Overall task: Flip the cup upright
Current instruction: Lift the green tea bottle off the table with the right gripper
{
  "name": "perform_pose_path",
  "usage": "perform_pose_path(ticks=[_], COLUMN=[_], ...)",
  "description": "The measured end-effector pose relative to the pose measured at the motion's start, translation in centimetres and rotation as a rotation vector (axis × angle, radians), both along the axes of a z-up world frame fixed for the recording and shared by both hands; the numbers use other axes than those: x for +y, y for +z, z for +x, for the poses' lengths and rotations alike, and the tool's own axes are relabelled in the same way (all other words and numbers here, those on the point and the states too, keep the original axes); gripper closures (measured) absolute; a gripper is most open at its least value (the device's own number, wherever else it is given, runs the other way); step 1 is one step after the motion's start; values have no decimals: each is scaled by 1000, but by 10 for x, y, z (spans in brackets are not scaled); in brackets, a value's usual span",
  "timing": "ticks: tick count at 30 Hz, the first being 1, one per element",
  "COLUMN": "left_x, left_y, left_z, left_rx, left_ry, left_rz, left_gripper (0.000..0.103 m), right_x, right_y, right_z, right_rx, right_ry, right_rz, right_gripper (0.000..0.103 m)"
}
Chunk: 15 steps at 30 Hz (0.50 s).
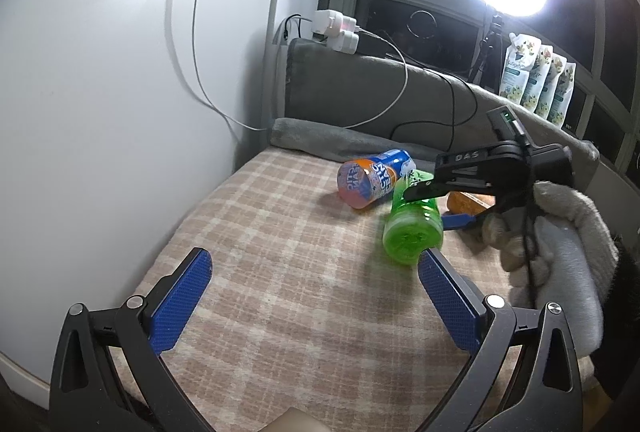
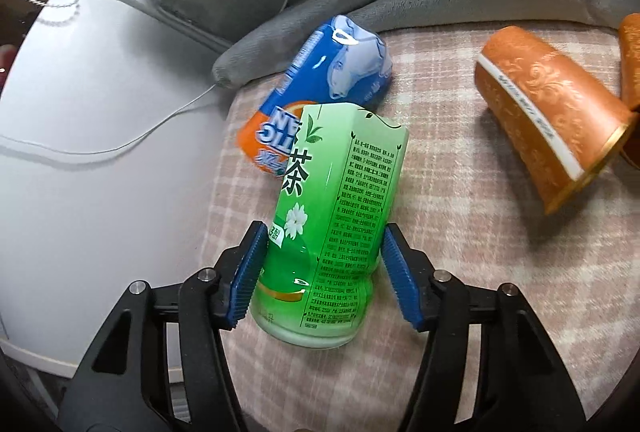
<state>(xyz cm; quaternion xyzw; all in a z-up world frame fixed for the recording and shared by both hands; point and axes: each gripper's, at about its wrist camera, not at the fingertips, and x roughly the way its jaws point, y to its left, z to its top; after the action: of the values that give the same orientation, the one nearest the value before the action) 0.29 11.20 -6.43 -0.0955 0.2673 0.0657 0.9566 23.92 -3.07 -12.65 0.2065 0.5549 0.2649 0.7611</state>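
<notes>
My right gripper [image 2: 322, 264] sits around the green cup [image 2: 336, 224], not quite squeezing it. My left gripper [image 1: 316, 298] is wide open.

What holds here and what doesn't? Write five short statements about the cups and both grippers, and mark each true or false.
1. The green cup lies on its side on the plaid blanket. True.
2. The left gripper holds the blue-and-orange cup. False: it is open, empty and apart from every cup.
3. The right gripper has one finger on each side of the green cup. True.
4. The orange cup stands upright. False: it lies tipped on its side.
5. The blue-and-orange cup is stacked inside the green cup. False: it lies beside it on the blanket.
</notes>
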Motion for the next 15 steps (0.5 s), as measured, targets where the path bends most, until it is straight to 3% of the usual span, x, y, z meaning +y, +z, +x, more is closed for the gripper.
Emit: perform_pose_path(ticks=[7,15], left_x=[-7,-25], left_y=[-2,-7], left_z=[4,13], left_rx=[22,74], left_ry=[-37,-140], left_rz=[-20,-90], left_gripper=[1,1], right_x=[-34,-78], right_y=[10,2], right_z=[-22,-64], right_rx=[13,37], right_ry=[38,62], right_rz=[-18,-77], right_gripper=[42,42])
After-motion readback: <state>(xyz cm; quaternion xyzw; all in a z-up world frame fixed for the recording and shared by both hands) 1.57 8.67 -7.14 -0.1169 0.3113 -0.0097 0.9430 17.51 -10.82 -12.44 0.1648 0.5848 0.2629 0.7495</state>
